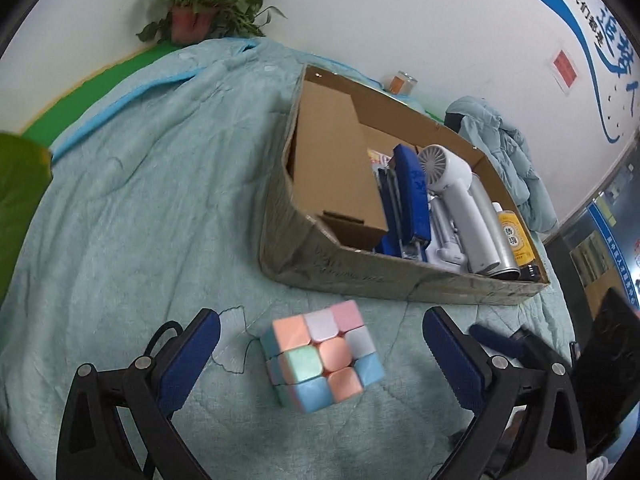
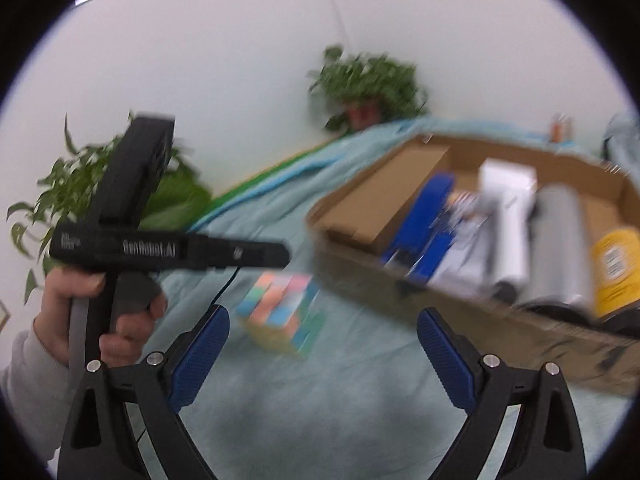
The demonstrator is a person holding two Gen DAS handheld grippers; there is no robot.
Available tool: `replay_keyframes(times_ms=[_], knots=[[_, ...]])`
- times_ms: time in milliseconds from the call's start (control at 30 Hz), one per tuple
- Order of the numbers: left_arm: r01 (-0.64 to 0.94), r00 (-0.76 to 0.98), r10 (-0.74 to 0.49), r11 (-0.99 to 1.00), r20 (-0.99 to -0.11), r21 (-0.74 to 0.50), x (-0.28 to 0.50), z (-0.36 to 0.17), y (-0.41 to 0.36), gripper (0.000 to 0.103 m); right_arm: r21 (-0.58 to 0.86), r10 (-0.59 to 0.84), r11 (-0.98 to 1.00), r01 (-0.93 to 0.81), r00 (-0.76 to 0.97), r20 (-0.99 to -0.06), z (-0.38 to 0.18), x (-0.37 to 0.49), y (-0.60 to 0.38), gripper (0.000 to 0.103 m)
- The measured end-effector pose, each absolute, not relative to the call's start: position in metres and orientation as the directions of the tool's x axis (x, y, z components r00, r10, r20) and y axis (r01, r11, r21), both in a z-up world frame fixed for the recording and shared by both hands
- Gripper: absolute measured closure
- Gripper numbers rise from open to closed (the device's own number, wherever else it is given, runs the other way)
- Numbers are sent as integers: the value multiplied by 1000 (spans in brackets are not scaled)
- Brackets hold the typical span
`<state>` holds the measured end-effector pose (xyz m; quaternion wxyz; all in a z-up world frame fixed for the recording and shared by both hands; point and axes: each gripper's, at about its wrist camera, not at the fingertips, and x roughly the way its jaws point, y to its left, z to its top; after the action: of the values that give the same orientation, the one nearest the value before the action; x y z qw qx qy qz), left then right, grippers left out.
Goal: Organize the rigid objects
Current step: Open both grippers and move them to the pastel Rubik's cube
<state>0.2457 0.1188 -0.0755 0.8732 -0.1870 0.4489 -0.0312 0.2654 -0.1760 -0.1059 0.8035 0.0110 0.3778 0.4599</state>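
Observation:
A pastel puzzle cube (image 1: pixel 322 354) lies on the teal blanket (image 1: pixel 140 200) just in front of the cardboard box (image 1: pixel 400 276). My left gripper (image 1: pixel 321 313) is open, with one finger on each side of the cube and a gap on both sides. My right gripper (image 2: pixel 323 311) is open and holds nothing. In its blurred view the cube (image 2: pixel 280 312) lies ahead and to the left, and the box (image 2: pixel 440 320) to the right. A hand (image 2: pixel 100 312) holds the left gripper's handle (image 2: pixel 168 248) at the left. The box holds a blue stapler (image 1: pixel 408 196), a white fan (image 1: pixel 448 176), a grey cylinder (image 1: pixel 484 228) and a yellow bottle (image 1: pixel 514 236).
A smaller brown carton (image 1: pixel 332 168) fills the box's left half. A potted plant (image 1: pixel 200 0) stands against the wall at the back, with another plant (image 2: pixel 80 192) at the left. A pale jacket (image 1: pixel 504 152) is heaped behind the box, next to a glass jar (image 1: pixel 400 82).

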Motion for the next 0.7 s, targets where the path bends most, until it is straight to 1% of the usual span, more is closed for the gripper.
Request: replay_keyframes(times_ms=[67, 133, 200, 267, 300, 367, 400, 467, 567, 700], knots=[[-106, 595, -245, 920, -765, -377, 246, -82, 120, 3, 405, 764, 534, -743, 219, -606, -119, 264, -164, 9], [-102, 579, -270, 912, -770, -396, 254, -89, 118, 8, 411, 773, 504, -759, 186, -606, -124, 263, -153, 10], [-115, 546, -261, 918, -796, -380, 261, -98, 115, 22, 400, 772, 499, -769, 186, -608, -125, 265, -145, 11], [-128, 498, -274, 915, -823, -382, 268, -112, 111, 32, 407, 767, 505, -761, 179, -616, -128, 275, -136, 18], [-132, 488, -279, 913, -827, -386, 272, -117, 109, 31, 414, 761, 511, -753, 172, -626, -131, 281, -132, 21], [-123, 493, -282, 914, -823, -386, 272, -119, 105, 32, 406, 748, 515, -755, 164, -643, -136, 288, -124, 30], [-110, 493, -291, 914, -820, -391, 273, -120, 103, 32, 395, 738, 511, -764, 154, -657, -140, 289, -120, 31], [-94, 490, -294, 918, -821, -385, 273, -122, 94, 33, 400, 720, 503, -766, 114, -685, -146, 290, -114, 43], [-76, 473, -269, 937, -839, -342, 270, -125, 73, 33, 394, 714, 519, -759, 130, -688, -142, 283, -123, 43], [-41, 478, -262, 947, -838, -320, 260, -127, 34, 34, 336, 667, 565, -754, 177, -723, -140, 270, -144, 43]])
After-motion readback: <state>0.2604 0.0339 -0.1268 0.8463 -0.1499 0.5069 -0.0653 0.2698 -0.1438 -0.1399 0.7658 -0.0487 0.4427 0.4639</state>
